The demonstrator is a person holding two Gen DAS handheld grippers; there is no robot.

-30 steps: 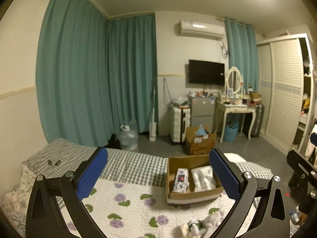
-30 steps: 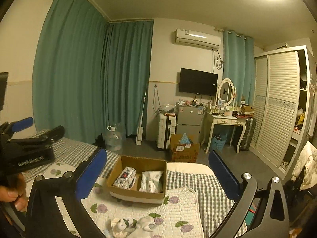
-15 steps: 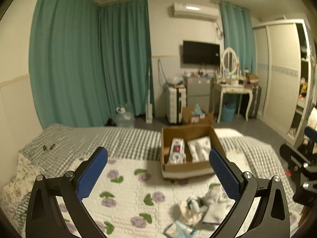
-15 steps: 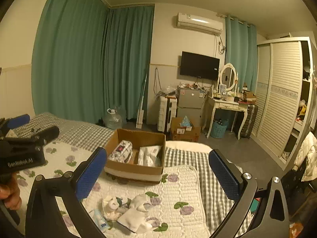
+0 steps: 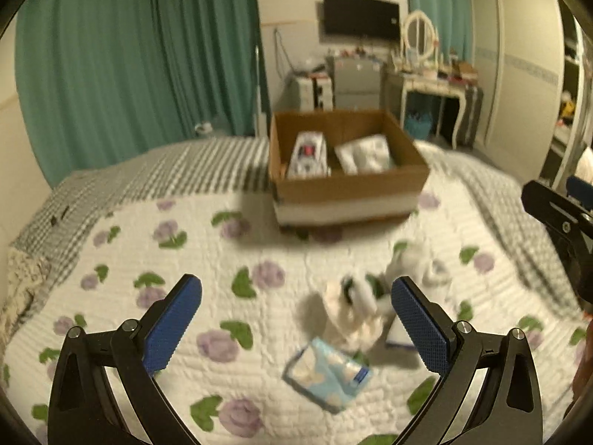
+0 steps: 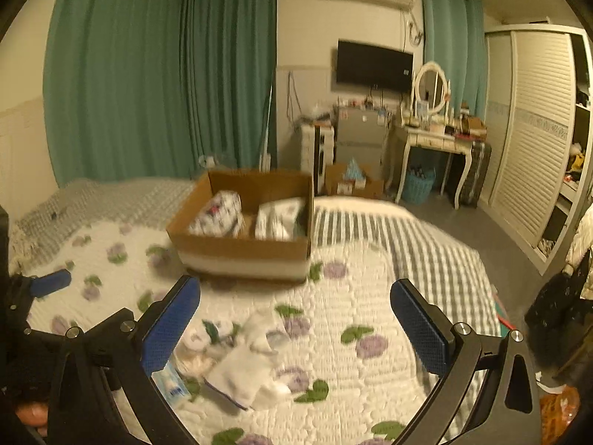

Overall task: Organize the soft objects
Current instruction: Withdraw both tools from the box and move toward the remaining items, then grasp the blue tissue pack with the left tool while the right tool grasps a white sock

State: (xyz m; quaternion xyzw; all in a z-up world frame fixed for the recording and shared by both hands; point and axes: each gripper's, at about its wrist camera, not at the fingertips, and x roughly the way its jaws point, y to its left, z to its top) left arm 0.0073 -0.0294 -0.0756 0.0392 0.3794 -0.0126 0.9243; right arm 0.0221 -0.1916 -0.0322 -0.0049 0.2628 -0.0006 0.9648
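Note:
A small heap of white soft items (image 5: 355,311) (image 6: 244,363) lies on the flowered quilt, with a light blue packet (image 5: 328,372) (image 6: 171,383) at its near side. Behind it stands an open cardboard box (image 5: 348,185) (image 6: 244,248) holding two white wrapped bundles. My left gripper (image 5: 296,328) is open above the quilt, the heap just inside its right finger. My right gripper (image 6: 295,328) is open too, hovering over the heap, which sits near its left finger. Neither holds anything. The view is blurred.
The bed carries a white quilt with purple flowers (image 5: 207,259) over a grey checked sheet (image 6: 426,259). Beyond it are teal curtains (image 6: 148,92), a dressing table (image 6: 433,137), a wardrobe (image 6: 533,148) and a second box on the floor (image 6: 352,185).
Both grippers have tilted down and moved forward toward the bed. The heap and blue packet have come fully into view and the box looks nearer. Both stay open.

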